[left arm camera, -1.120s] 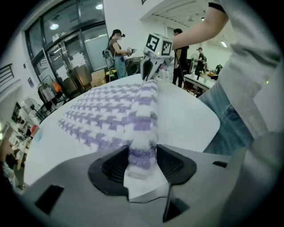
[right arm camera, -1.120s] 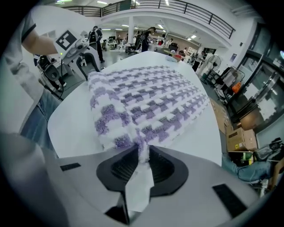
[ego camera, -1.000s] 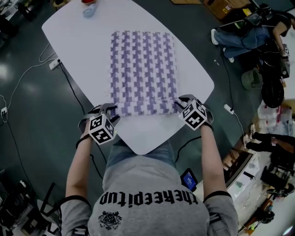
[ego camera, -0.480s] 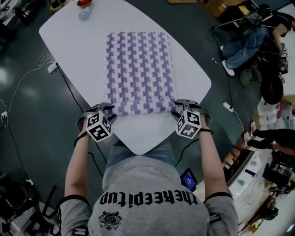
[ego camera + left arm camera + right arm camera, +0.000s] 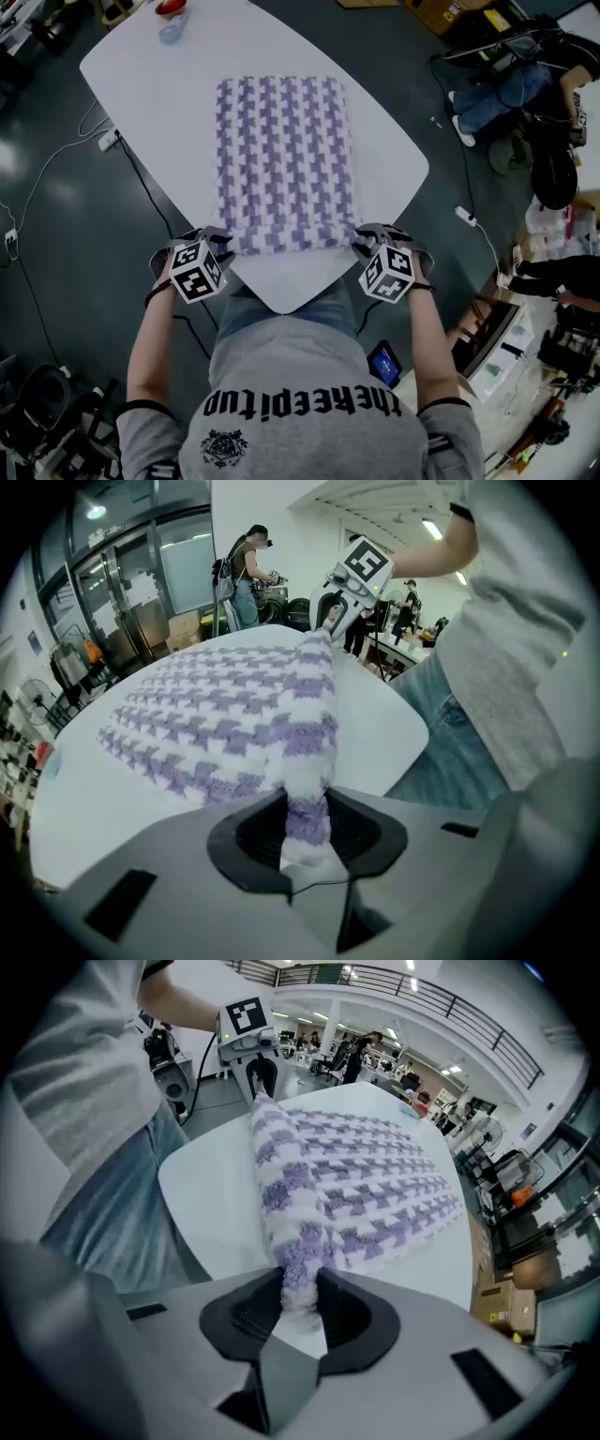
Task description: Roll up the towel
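**Head view:**
- One white rounded table (image 5: 131, 75).
- One purple-and-white houndstooth terry towel (image 5: 286, 159) lies flat on the table. Its long side runs away from me and its near short edge sits close to the table's near end.
- Two grippers, one at each near corner of the towel: left gripper (image 5: 223, 242) and right gripper (image 5: 364, 240). Each carries one marker cube, and both point steeply down.
- Two small items at the far end of the table, one red (image 5: 171, 6) and one pale blue (image 5: 173, 28), well apart from the towel.
- One white power strip (image 5: 106, 138) on the dark floor left of the table.

**Left gripper view:**
- The jaws have just been closing and now stand narrow, pinched on the towel's corner (image 5: 305, 808). Cloth fills the gap between the two pads.
- From there the near edge rises as one ridge running straight to the right gripper (image 5: 337, 607) at the other corner.
- The rest of the towel lies flat on the table to the left of the ridge.
- I count two people standing in the background.

**Right gripper view:**
- Mirror image. The jaws have just been closing and are narrow, both pads pressed on the towel's other corner (image 5: 298, 1269).
- The same single ridge runs off to the left gripper (image 5: 255, 1077).
- The towel body lies flat to the right of the ridge, with bare table to the left.
- No roll formed yet, and one towel only.
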`<state>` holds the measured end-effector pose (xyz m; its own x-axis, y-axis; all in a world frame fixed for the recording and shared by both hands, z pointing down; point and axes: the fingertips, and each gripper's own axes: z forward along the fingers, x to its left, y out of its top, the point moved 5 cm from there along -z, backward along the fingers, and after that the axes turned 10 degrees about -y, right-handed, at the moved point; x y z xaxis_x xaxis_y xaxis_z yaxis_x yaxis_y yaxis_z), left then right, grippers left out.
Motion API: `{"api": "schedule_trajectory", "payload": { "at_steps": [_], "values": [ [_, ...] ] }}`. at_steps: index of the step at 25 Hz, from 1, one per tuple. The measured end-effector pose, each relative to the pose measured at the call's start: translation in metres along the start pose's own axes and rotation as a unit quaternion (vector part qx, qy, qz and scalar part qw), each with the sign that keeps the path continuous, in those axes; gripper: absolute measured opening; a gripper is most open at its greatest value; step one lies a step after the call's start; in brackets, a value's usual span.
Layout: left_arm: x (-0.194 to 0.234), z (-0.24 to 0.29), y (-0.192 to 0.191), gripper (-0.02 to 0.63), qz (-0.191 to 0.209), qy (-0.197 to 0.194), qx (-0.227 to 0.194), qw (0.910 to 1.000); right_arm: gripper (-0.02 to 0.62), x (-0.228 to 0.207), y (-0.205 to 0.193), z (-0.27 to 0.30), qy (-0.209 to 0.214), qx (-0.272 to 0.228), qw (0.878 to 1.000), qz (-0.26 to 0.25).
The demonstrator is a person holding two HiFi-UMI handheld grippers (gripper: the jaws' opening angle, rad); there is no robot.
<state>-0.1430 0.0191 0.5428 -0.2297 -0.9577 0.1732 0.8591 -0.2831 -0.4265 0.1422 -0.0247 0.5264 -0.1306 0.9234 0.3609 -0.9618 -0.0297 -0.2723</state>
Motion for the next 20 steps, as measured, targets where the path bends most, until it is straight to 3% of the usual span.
{"api": "schedule_trajectory", "payload": {
  "at_steps": [3, 7, 13, 20],
  "values": [
    [-0.023, 0.001, -0.005, 0.110, -0.006, -0.039, -0.007, 0.9992, 0.103, 0.024, -0.006, -0.010, 0.038, 0.002, 0.999, 0.021],
    [-0.028, 0.003, -0.007, 0.113, -0.023, -0.060, -0.017, 0.9978, 0.103, 0.027, -0.008, -0.014, 0.055, -0.007, 0.997, 0.058],
    [-0.002, -0.013, -0.004, 0.124, -0.067, -0.082, -0.064, 0.9923, 0.110, -0.008, -0.002, -0.016, 0.076, -0.040, 0.986, 0.145],
    [0.036, -0.025, 0.006, 0.133, -0.132, -0.095, -0.113, 0.9802, 0.112, -0.050, -0.004, -0.009, 0.075, -0.059, 0.979, 0.181]
  ]
}}
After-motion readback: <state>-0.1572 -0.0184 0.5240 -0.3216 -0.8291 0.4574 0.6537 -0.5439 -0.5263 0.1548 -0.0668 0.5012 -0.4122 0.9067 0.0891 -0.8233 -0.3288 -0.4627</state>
